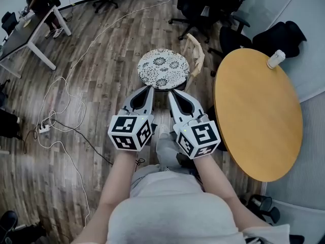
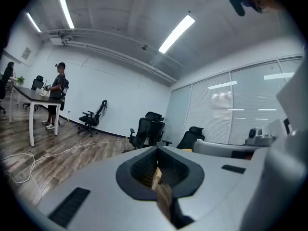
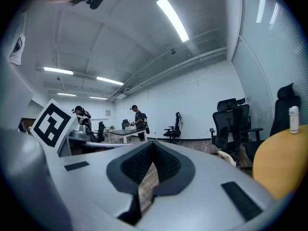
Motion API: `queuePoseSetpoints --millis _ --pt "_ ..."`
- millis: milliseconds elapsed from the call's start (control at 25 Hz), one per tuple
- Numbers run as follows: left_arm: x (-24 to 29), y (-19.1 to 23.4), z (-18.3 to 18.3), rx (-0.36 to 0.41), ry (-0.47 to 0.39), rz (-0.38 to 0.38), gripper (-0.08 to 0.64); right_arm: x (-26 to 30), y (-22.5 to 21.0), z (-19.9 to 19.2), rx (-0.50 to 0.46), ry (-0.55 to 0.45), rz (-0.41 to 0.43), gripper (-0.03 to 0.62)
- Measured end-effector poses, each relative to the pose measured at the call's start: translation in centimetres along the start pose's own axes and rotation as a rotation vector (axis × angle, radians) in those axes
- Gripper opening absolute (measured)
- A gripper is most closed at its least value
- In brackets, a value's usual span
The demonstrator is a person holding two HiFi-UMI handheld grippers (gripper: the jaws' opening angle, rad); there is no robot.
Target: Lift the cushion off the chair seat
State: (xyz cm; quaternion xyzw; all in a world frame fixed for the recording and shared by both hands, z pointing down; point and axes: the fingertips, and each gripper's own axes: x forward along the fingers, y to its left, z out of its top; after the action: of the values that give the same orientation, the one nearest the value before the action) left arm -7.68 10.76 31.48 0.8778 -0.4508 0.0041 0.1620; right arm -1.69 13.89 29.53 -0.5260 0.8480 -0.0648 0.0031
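Observation:
In the head view a round cushion [image 1: 163, 68] with a black-and-white floral print lies on the seat of a chair with a pale wooden backrest [image 1: 197, 52]. My left gripper [image 1: 149, 88] and right gripper [image 1: 171, 91] are held side by side and point at the cushion's near rim, the tips just short of it. Both are shut with nothing between the jaws. The left gripper [image 2: 157, 148] and right gripper [image 3: 153, 143] views look level across the room, so the cushion is hidden below the jaws there.
A round yellow-wood table [image 1: 256, 113] with a white bottle [image 1: 275, 59] stands close on the right. Black office chairs [image 1: 203, 4] stand behind the chair. Cables and a power strip [image 1: 43, 127] lie on the wood floor at left. A person [image 1: 43, 4] stands beside a desk [image 1: 23, 34] far left.

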Motion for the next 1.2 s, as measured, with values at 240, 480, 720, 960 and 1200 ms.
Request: queuePoseSetpoints --millis 240,480,720,960,1200 --pt "4.8 1.7 0.0 0.019 0.056 -0.022 0.003 4.3 -3.7 -0.2 0.023 0.031 0.001 0.025" --pt "10.1 3.9 0.2 0.056 0.098 -0.026 0.003 9.0 -7.2 -0.3 0.023 0.065 0.030 0.025" --pt "15.2 6.7 1.3 0.044 0.084 -0.003 0.003 13.9 -10.6 0.4 0.036 0.081 0.066 0.025" --pt "20.1 9.0 1.8 -0.012 0.058 -0.008 0.003 18.2 -13.3 0.4 0.047 0.104 0.101 0.025" --pt "23.1 11.7 1.0 -0.055 0.102 0.016 0.003 21.1 -15.3 -0.1 0.036 0.136 0.125 0.025"
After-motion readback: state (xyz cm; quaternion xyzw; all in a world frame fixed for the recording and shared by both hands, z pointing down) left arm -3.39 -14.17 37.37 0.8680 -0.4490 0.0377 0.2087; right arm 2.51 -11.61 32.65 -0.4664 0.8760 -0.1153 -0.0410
